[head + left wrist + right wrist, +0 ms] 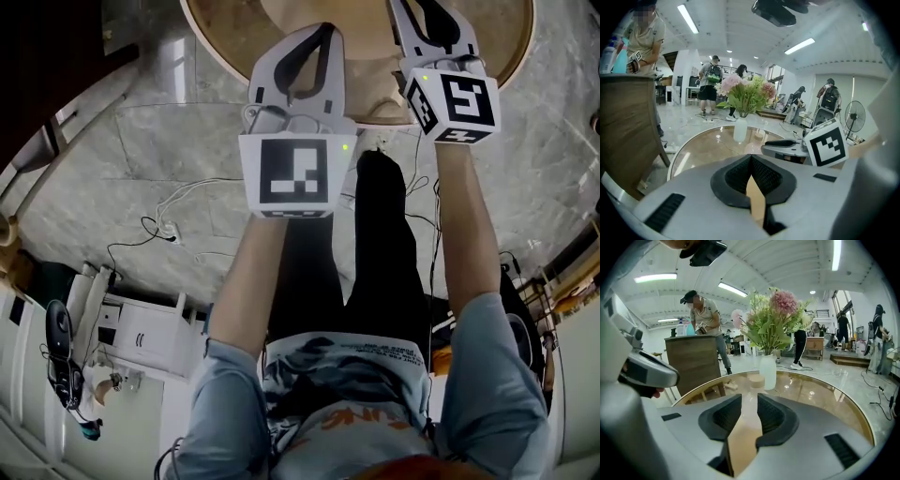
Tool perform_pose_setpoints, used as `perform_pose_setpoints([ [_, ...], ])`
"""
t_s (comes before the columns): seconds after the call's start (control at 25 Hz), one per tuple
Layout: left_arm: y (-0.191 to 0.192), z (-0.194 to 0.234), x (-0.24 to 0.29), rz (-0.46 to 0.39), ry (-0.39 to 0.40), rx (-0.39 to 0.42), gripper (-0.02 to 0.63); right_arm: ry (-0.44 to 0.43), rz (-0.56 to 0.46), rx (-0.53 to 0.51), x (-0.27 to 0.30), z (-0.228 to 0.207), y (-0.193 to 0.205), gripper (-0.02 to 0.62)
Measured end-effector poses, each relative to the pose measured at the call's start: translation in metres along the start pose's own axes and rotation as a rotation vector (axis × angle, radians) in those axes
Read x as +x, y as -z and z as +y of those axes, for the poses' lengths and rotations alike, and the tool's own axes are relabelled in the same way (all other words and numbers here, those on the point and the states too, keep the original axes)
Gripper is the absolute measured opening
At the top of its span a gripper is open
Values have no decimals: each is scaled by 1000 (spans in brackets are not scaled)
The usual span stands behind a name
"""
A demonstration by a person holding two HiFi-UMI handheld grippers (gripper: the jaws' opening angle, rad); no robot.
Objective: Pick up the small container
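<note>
The small container [757,380], a tan round pot with a lid, stands on the round glass-topped table [825,394] just left of a white vase [768,371] of flowers. My right gripper [749,397] points at it from some way off. Its jaws are open with a narrow gap and only the tabletop shows between them. My left gripper [750,157] is shut, tips touching, with nothing in it. It aims at the vase [739,129]. In the head view both grippers, left [323,28] and right [433,14], reach over the table's near rim [202,37].
A wooden counter [696,364] with a person behind it stands past the table on the left. A brown panel [628,131] is close at the left. Several people stand further back. Cables [169,225] lie on the marble floor.
</note>
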State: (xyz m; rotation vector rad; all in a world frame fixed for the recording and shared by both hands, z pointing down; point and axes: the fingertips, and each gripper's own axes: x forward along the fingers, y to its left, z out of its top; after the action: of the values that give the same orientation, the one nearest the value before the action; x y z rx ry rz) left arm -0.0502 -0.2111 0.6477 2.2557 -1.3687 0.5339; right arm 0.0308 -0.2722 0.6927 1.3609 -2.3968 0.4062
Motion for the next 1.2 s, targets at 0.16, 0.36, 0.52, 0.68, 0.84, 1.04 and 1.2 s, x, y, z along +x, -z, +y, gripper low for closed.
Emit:
perform_pose_setpoints([
  [0.16, 3, 2, 6, 5, 0, -16, 23, 28, -14, 8, 17, -8, -6, 114],
  [0.36, 3, 1, 11, -1, 10, 32, 23, 71, -11, -36, 30, -14, -5, 142],
  [0.52, 5, 6, 13, 3, 6, 15, 23, 69, -23, -59, 39, -16, -7, 156],
  [0.68, 6, 7, 15, -3, 21, -29, 23, 78, -62, -47, 42, -17, -9, 161],
  [0.84, 10, 6, 15, 18, 30, -23, 23, 106, -102, -38, 48, -21, -13, 164],
  [1.04, 12, 8, 14, 11, 20, -41, 23, 125, -118, -40, 59, -24, -20, 153],
  [1.2, 17, 6, 12, 31, 24, -33, 23, 115, -98, -10, 61, -25, -20, 155],
])
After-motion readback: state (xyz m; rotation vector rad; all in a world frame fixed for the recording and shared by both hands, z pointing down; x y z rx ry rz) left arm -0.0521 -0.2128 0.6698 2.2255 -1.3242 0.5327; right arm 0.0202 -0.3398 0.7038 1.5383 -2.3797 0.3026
